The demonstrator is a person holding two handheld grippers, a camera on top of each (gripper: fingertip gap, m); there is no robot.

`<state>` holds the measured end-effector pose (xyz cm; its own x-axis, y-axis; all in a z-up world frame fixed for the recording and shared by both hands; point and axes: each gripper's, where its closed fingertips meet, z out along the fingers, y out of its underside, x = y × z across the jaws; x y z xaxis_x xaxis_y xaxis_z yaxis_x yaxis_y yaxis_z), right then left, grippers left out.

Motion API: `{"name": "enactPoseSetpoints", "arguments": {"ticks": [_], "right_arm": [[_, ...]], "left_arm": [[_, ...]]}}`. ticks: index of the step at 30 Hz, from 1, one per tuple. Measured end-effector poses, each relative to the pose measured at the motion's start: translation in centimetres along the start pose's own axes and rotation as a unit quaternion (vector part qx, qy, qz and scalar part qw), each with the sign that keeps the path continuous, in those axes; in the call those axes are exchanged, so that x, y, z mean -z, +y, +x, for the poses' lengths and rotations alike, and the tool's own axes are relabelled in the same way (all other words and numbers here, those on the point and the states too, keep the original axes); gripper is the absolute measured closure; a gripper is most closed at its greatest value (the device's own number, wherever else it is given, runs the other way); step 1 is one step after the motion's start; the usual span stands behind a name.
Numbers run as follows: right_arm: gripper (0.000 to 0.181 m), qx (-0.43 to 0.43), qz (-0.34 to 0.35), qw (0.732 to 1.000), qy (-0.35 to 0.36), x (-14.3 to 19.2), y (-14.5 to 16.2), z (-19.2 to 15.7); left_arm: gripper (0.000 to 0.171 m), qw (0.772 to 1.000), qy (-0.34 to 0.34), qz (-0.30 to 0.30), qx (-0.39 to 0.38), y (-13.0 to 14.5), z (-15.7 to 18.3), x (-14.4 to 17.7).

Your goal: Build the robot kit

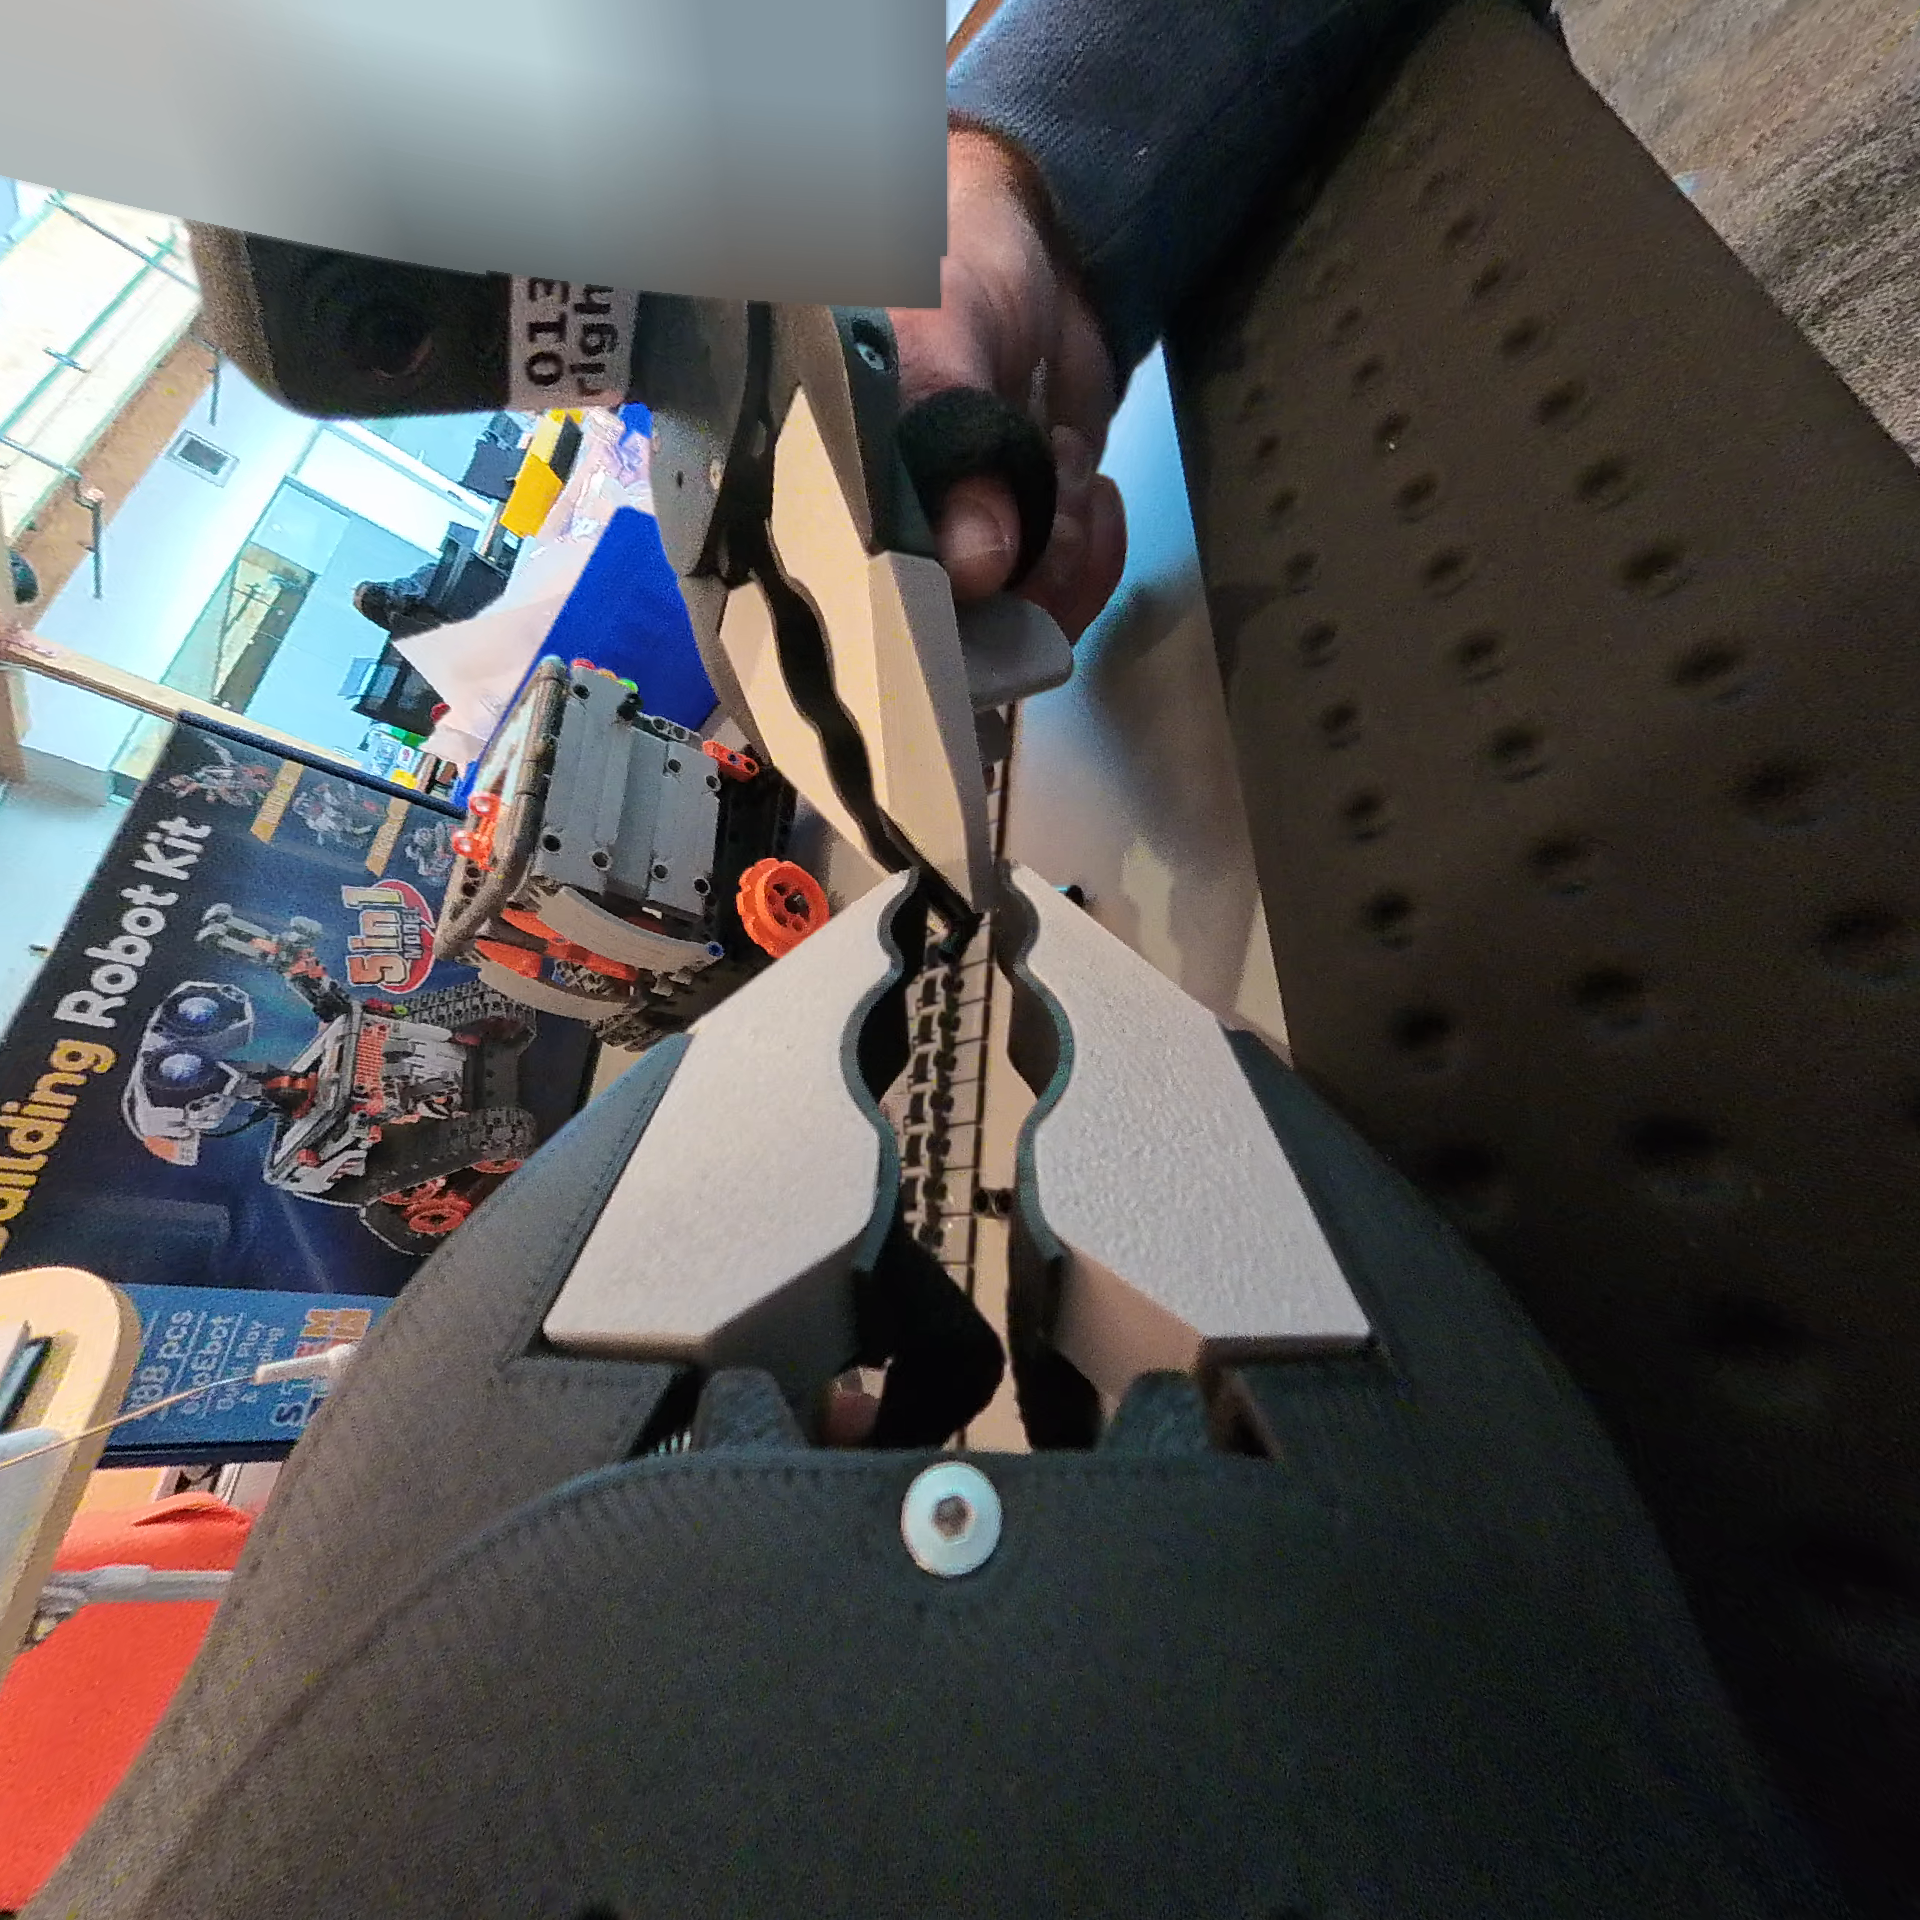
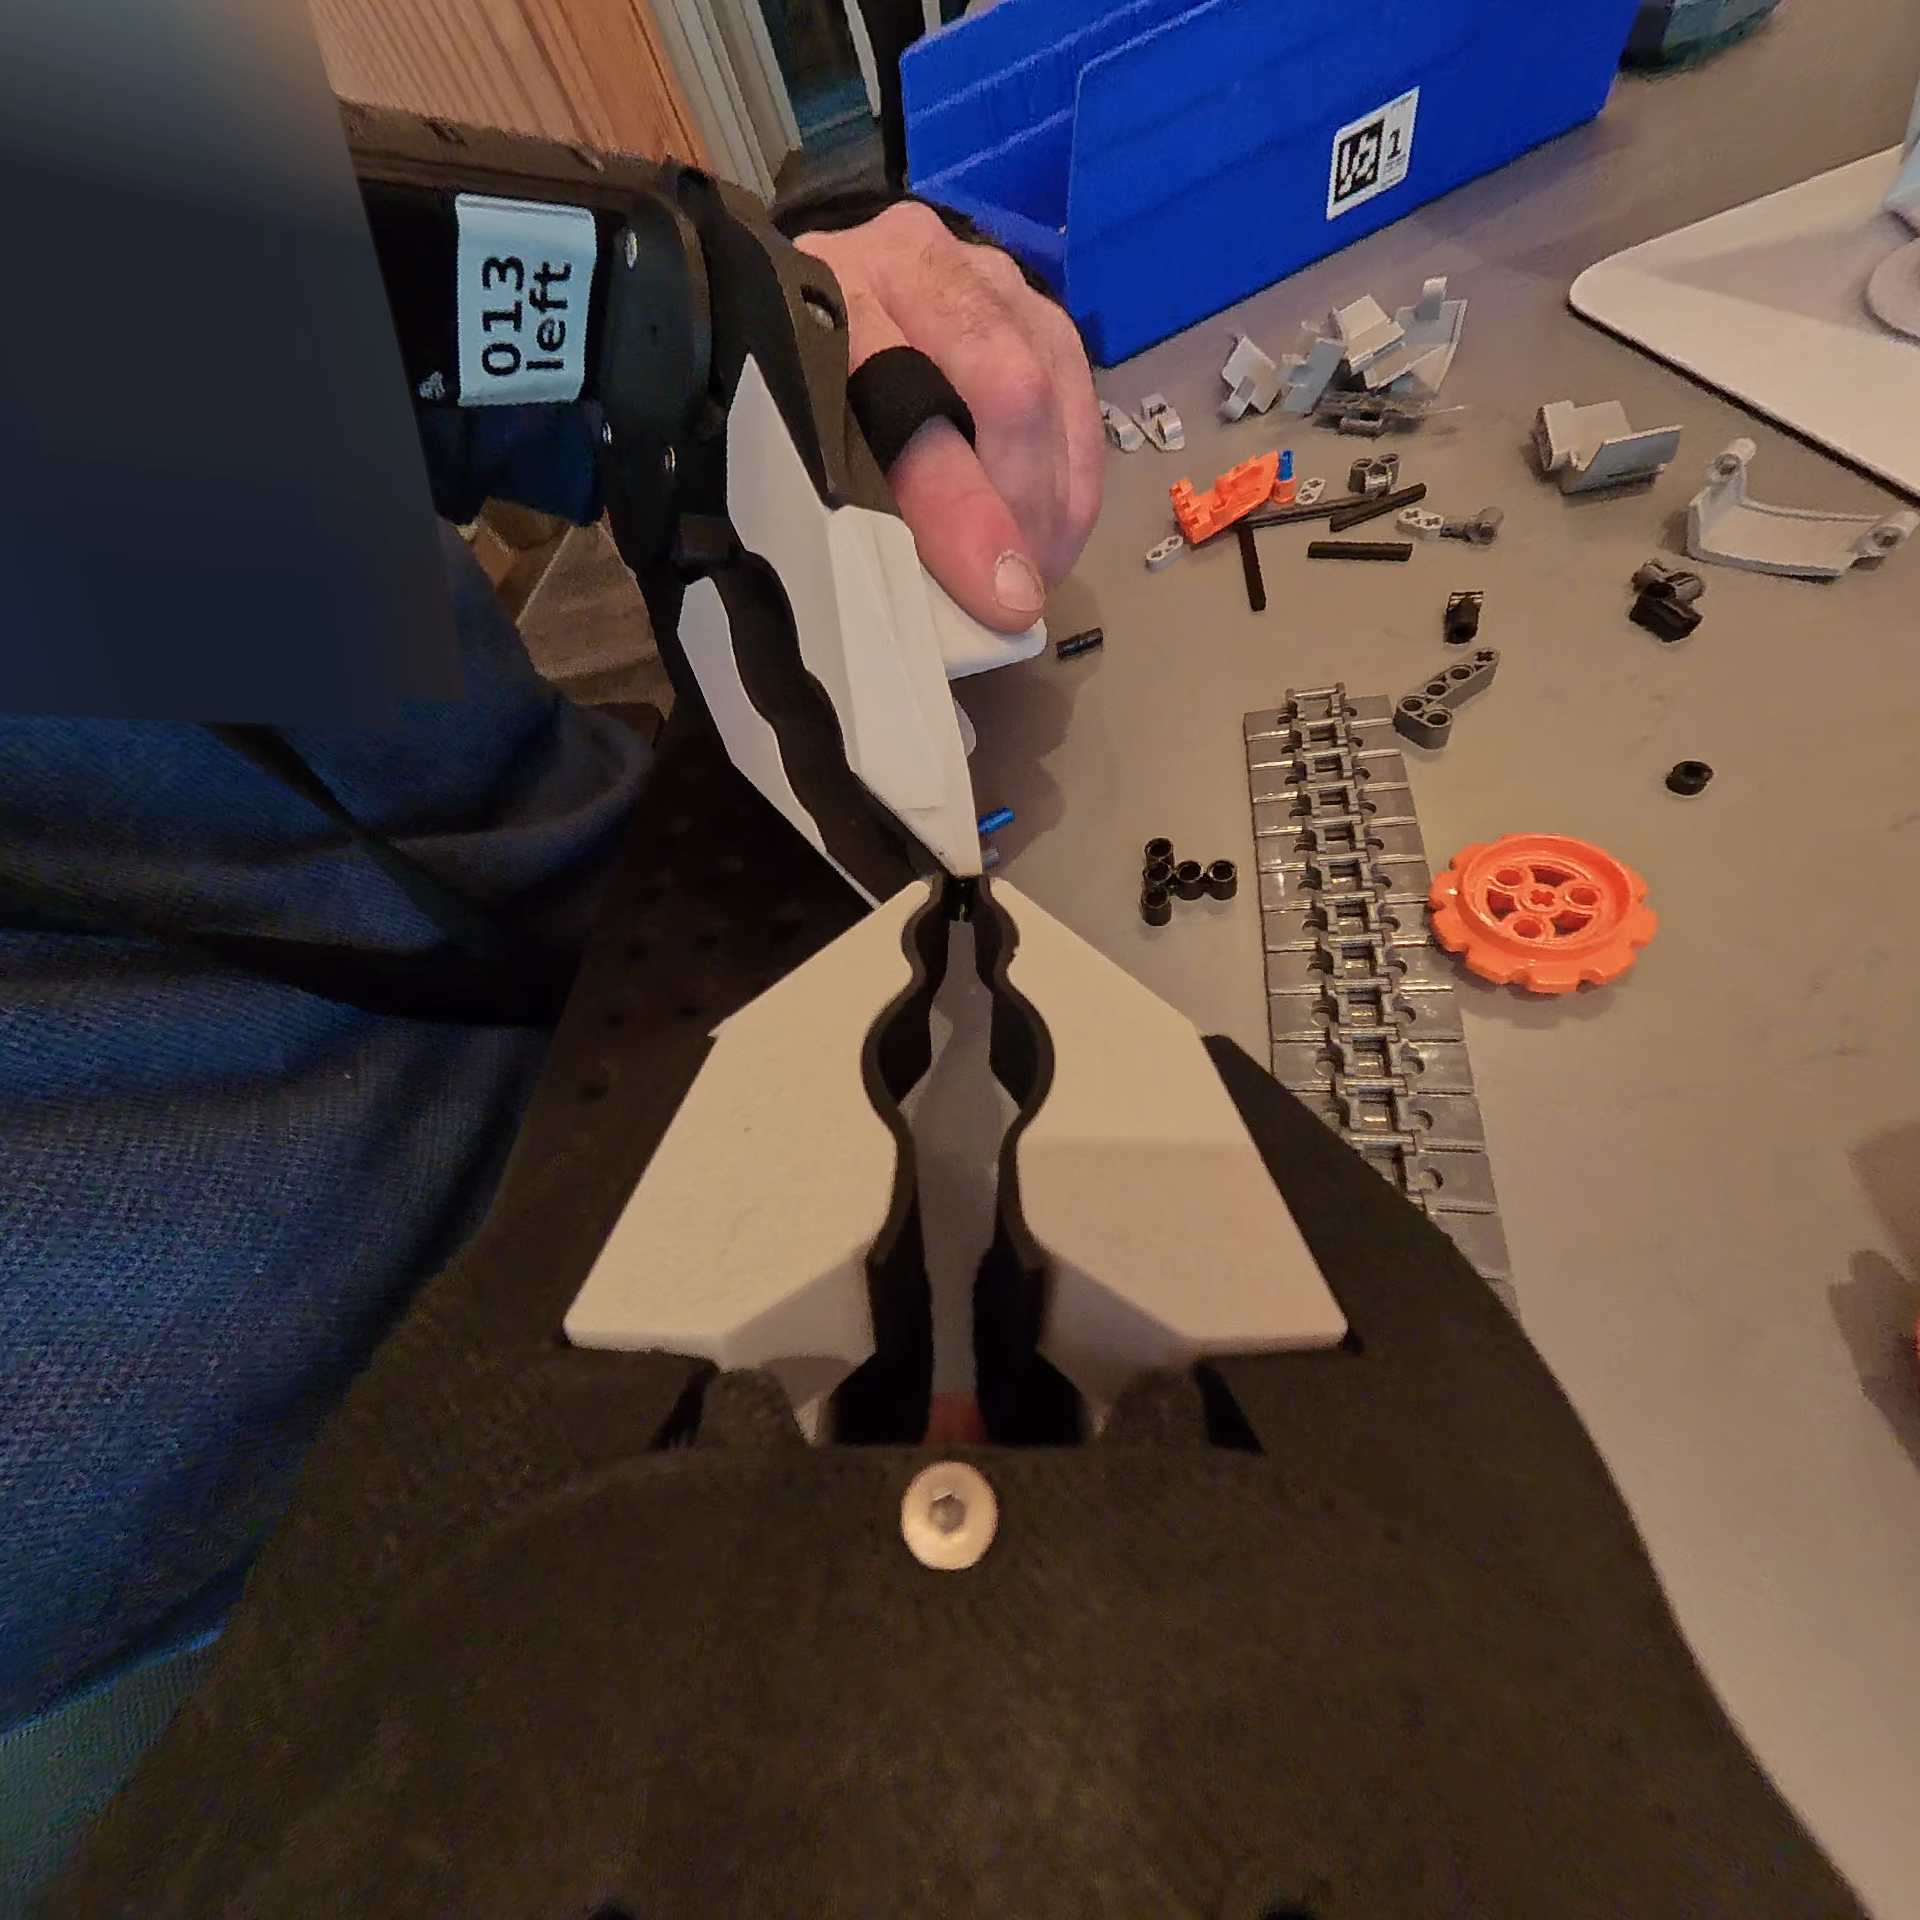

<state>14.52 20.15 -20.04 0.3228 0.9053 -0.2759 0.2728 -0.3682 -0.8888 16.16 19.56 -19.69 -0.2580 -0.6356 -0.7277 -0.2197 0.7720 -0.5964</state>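
Observation:
My left gripper (image 1: 961, 894) and my right gripper (image 2: 961, 888) meet tip to tip above the table's near edge. A small black piece (image 2: 961, 902) sits pinched where the tips meet; it also shows in the left wrist view (image 1: 956, 927). Both pairs of jaws are closed down on it, and most of it is hidden. The right gripper (image 1: 966, 906) comes in from above in the left wrist view, held by a hand (image 1: 1018, 499). The left gripper (image 2: 961, 857) comes in from above in the right wrist view.
A grey track strip (image 2: 1351, 935) lies to the right, with an orange gear wheel (image 2: 1538, 914), black connectors (image 2: 1184, 878) and loose grey parts (image 2: 1351, 353). A blue bin (image 2: 1247, 156) stands behind. A part-built robot model (image 1: 613, 831) and its kit box (image 1: 260, 1018) stand left. The grippers are tip to tip, or close to it.

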Motion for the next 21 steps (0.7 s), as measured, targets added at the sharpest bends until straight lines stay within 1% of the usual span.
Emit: {"name": "enactPoseSetpoints", "arguments": {"ticks": [8, 14, 21], "right_arm": [[0.18, -0.022, 0.068, 0.997, 0.003, 1.5, -1.7, 0.0], [0.18, -0.018, 0.083, 0.996, 0.017, 2.3, -2.0, 0.5], [0.18, -0.021, 0.086, 0.996, 0.021, 2.5, -2.1, 0.8]], "left_arm": [[0.162, 0.999, -0.043, 0.025, 0.018, -1.2, -1.7, -0.2], [0.158, 0.997, -0.062, 0.027, 0.027, -0.9, -2.6, -0.3], [0.163, 0.998, -0.058, 0.019, 0.03, -0.7, -2.6, -0.4]]}}
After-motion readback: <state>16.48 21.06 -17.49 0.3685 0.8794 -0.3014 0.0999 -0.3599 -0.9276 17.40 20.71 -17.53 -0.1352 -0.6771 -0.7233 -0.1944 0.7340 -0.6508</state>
